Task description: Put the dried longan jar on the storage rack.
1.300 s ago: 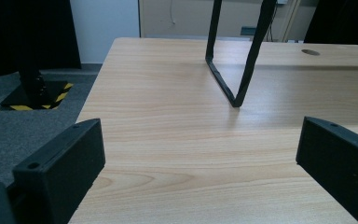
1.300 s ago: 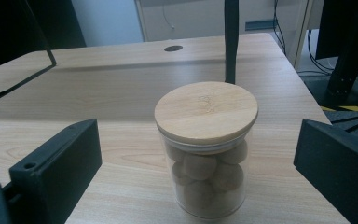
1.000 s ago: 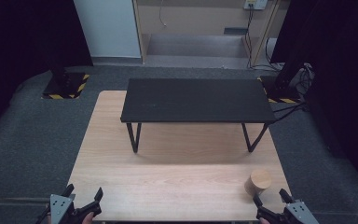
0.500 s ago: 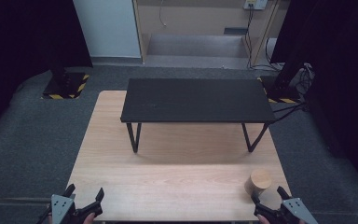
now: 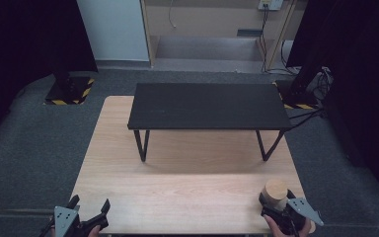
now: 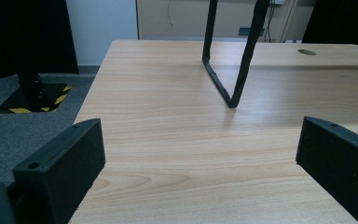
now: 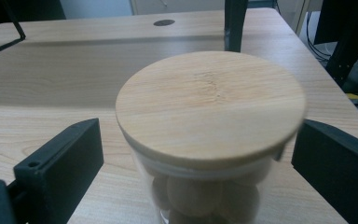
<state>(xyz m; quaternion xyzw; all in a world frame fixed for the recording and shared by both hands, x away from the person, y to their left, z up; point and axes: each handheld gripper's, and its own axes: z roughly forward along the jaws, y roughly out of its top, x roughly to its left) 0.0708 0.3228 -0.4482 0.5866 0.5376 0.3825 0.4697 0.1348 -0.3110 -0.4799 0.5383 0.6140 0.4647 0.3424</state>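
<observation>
right gripper point(image 5: 275, 210) at the near right corner of the wooden table point(image 5: 187, 197), jaws straddling a glass jar point(image 7: 205, 186) with a wooden lid point(image 7: 209, 105), round wooden balls inside. Jaws have just been closing a bit, pads clear of the glass. left gripper point(image 5: 90, 215) at near left edge, jaws apart, nothing between. Black bench point(image 5: 207, 106) stands further back

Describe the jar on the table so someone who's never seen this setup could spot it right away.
Start at the pale wooden table with a low black bench standing across its far half. Go to the near right corner, where the right tongs reach in with their jaws open on either side of the jar. It is a clear glass jar of round tan balls, capped with a flat round wooden lid.
</observation>
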